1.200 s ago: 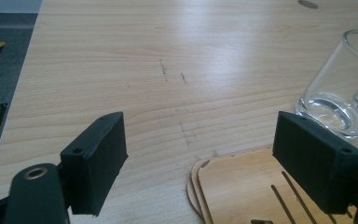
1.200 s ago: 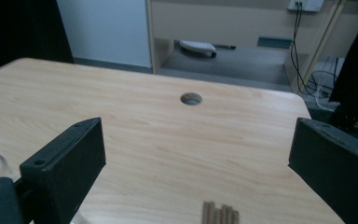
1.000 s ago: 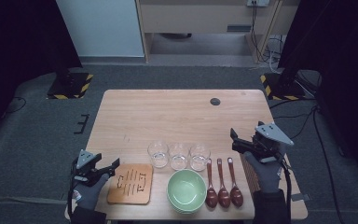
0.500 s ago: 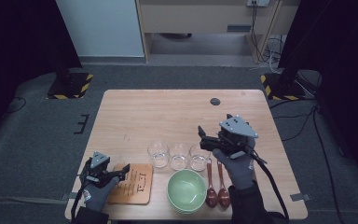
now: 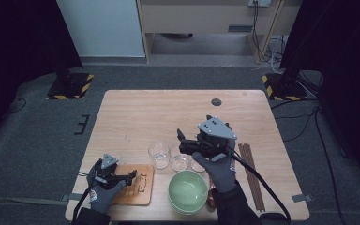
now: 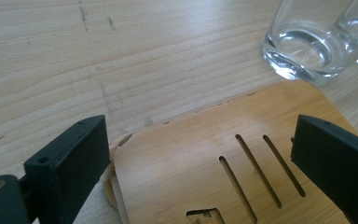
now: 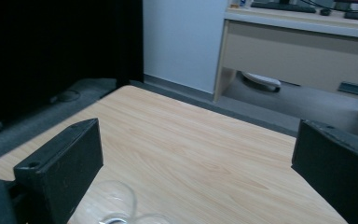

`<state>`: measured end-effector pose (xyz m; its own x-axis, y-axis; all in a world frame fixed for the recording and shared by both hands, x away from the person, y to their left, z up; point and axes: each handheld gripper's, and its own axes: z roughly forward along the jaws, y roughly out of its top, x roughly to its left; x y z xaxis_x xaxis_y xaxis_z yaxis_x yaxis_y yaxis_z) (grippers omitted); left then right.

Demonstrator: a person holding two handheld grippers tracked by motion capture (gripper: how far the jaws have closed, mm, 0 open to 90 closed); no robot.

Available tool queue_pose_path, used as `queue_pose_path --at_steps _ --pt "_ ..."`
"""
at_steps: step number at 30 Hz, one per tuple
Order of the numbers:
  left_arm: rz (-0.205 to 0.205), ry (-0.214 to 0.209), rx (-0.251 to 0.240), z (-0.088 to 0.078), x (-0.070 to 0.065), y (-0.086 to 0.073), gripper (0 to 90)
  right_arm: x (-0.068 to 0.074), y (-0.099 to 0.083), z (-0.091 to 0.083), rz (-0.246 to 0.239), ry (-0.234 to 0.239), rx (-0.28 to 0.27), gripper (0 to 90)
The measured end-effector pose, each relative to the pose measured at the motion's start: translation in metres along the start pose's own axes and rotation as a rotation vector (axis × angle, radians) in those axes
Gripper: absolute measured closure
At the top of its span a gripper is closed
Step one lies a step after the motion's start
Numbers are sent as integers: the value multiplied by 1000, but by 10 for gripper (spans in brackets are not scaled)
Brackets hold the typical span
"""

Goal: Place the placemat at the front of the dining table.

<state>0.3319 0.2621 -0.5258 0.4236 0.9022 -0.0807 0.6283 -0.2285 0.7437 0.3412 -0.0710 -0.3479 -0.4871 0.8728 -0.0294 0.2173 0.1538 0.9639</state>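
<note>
Progress is judged early: nothing has been gripped or lifted yet. The left gripper (image 5: 132, 176) is set low over the slotted bamboo coaster (image 5: 136, 184) at the table's (image 5: 145, 112) near-left edge; its jaws have just been opening and stand wide, astride the coaster w/o pressing it. The right gripper (image 5: 180, 139) hangs over the row of clear glasses (image 5: 159, 154) — jaws apart, empty. Coaster: flat, light wood, rounded corners, parallel slots. Gripping and placing remain — approx. all of the work.

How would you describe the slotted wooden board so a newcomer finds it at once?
Start at the table's near edge. Left of the green bowl lies the wooden board, flat, under the left gripper. Unlike the glasses behind it, it is brown with cut slots.
</note>
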Motion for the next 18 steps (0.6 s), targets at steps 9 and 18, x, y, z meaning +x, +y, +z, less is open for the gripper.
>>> queue_pose_path --at_steps 9,18 --pt "43 21 42 6 -1 -2 10 36 7 6 -11 53 -17 5" --pt "35 22 33 8 1 -2 0 65 9 15 4 91 -9 5"
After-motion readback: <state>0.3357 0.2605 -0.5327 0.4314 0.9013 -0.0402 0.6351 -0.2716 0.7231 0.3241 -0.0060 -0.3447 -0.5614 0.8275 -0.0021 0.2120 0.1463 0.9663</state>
